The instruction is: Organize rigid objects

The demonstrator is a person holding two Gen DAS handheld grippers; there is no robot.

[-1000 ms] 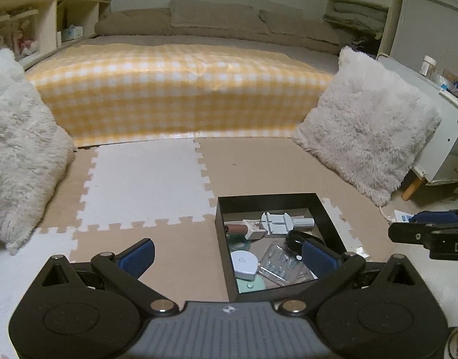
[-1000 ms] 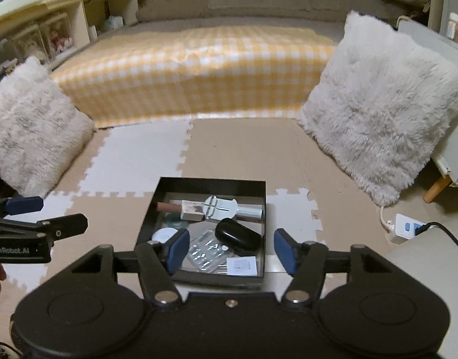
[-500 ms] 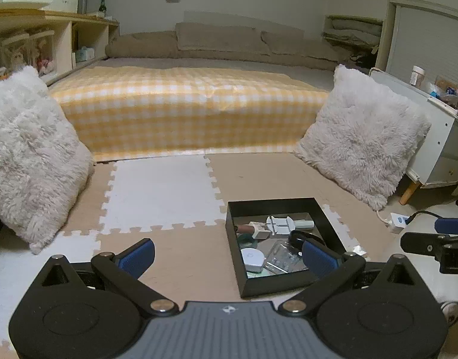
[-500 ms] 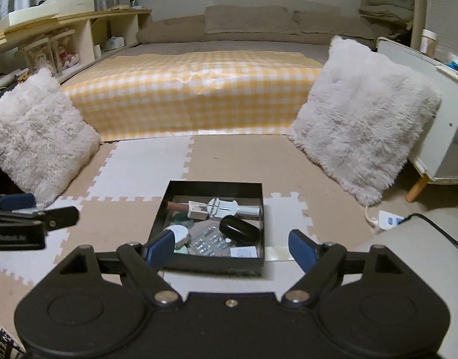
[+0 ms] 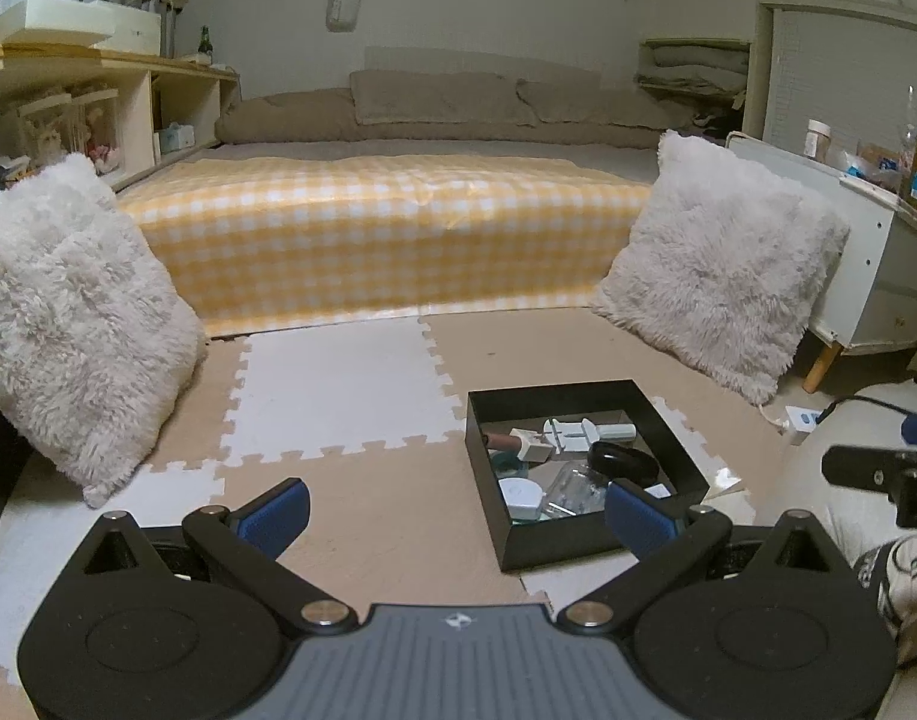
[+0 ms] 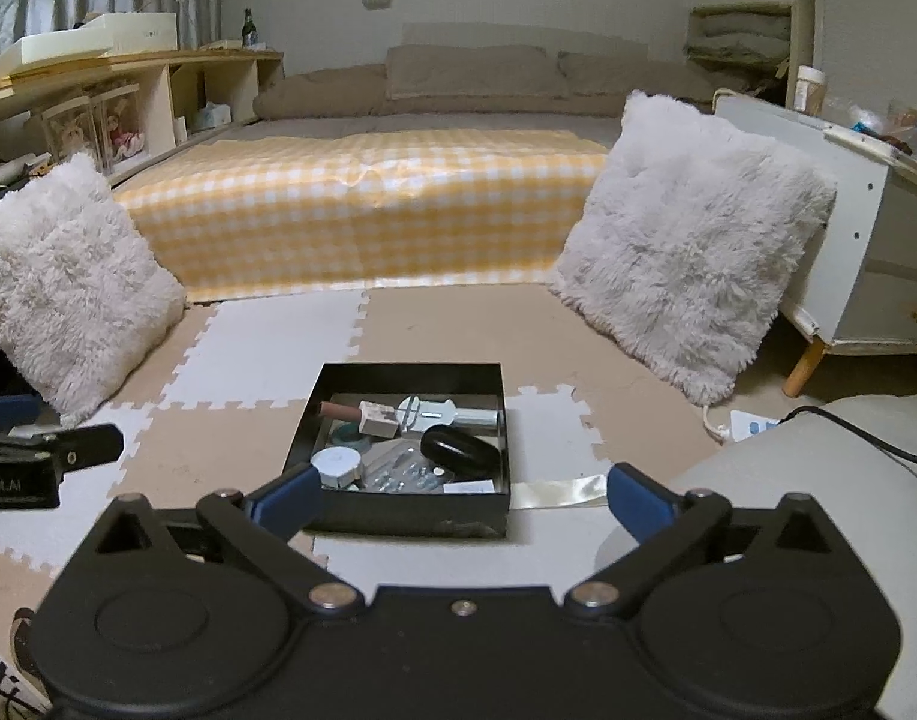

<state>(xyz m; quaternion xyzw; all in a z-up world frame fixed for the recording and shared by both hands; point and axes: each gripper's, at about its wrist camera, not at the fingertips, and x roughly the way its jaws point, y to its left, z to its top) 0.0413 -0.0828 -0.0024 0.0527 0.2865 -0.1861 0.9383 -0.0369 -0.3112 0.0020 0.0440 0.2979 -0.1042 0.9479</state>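
1. Black box [image 6: 410, 519]: square, open-top, shallow, matte walls; sits on foam puzzle mat [image 6: 266, 354] (beige + white tiles), centre floor, just ahead of both grippers.
2. Box contents, packed close: black oval case [image 6: 458, 451] at right; white round disc [image 6: 336, 465] front-left; brown stick w/ white block end [image 6: 357, 414] at back; white plastic tool [image 6: 443, 414] beside it, back row; clear blister pack [image 6: 407, 471] under/among the rest; small white card [image 6: 467, 487] front-right.
3. Left gripper [image 5: 455, 510]: fingers spread wide, holding nothing, raised above mat, box at its right side; right blue pad [image 5: 638, 519] overlaps box's front corner in view.
4. Right gripper [image 6: 461, 498]: fingers spread wide, empty, box framed between pads.
5. Surrounds: two fluffy white cushions, left [image 6: 68, 288] and right [image 6: 692, 252]; bed w/ yellow check cover [image 6: 362, 210] behind; white cabinet [image 6: 878, 252] far right; power strip [image 6: 752, 423] + cable by right cushion; shiny tape strip [image 6: 557, 492] on mat, touching box's right front.
6. Unclear: teal item under the disc mostly hidden; blister pack contents too small to tell; gripper bodies cut off view of near floor.
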